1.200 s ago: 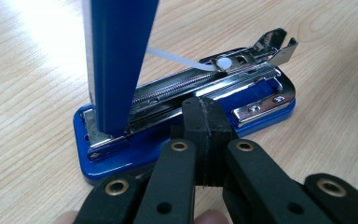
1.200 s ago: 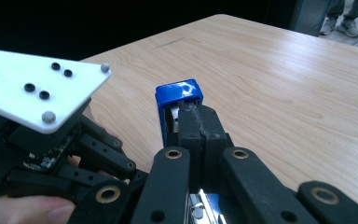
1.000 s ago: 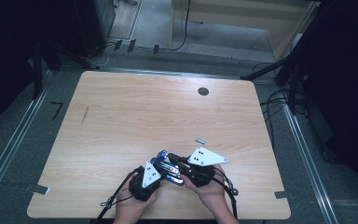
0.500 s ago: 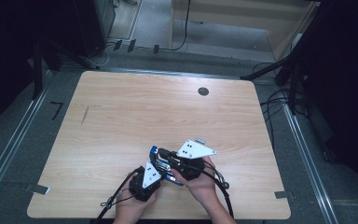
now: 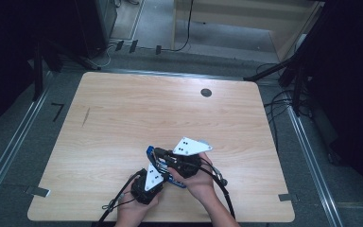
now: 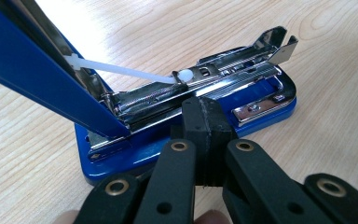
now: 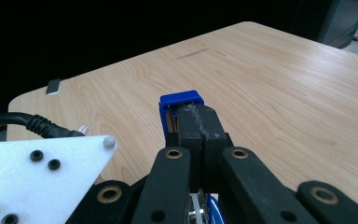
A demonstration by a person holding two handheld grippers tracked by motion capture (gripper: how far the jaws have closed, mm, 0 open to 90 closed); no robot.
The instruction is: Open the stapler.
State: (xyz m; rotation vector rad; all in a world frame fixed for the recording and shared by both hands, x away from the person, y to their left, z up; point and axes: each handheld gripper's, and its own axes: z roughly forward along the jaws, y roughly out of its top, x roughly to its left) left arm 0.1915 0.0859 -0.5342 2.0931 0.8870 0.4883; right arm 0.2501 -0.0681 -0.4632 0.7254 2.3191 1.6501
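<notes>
**Blue stapler opened on table, both grippers at it**

Black pads of the left gripper (image 6: pixel 204 135) sit pressed together, nothing between them; the tips rest at, or just short of, the near side of the stapler (image 6: pixel 186 116), against the edge of its base. Contact cannot be confirmed from the left gripper view. Right gripper (image 7: pixel 196 122) also has its pads together, tips up against the blue lid (image 7: pixel 181 100); whether a thin edge of the lid is pinched or merely pushed, I cannot tell.

Stapler: blue painted metal body, bright chrome magazine (image 6: pixel 223 77) exposed, lid swung up and back on its hinge at a steep angle. A white plastic pusher rod runs from lid to magazine. Chrome anvil plate at the front of the base. It lies on the wooden table (image 5: pixel 123 113), near the front edge, between the two hands (image 5: pixel 203 182) in the high view.

Handling, as judged:
- Rigid, fairly dense for its size; should not flex under the pads.
- Paint and chrome are smooth, so closed tips may skid; push low and square.
- Hinge is free, so the lid will swing unless the base is pinned.
- White rod and spring are the weak parts; keep off them.
- Best hold: long sides of the base, or the lid's outer edges.
</notes>
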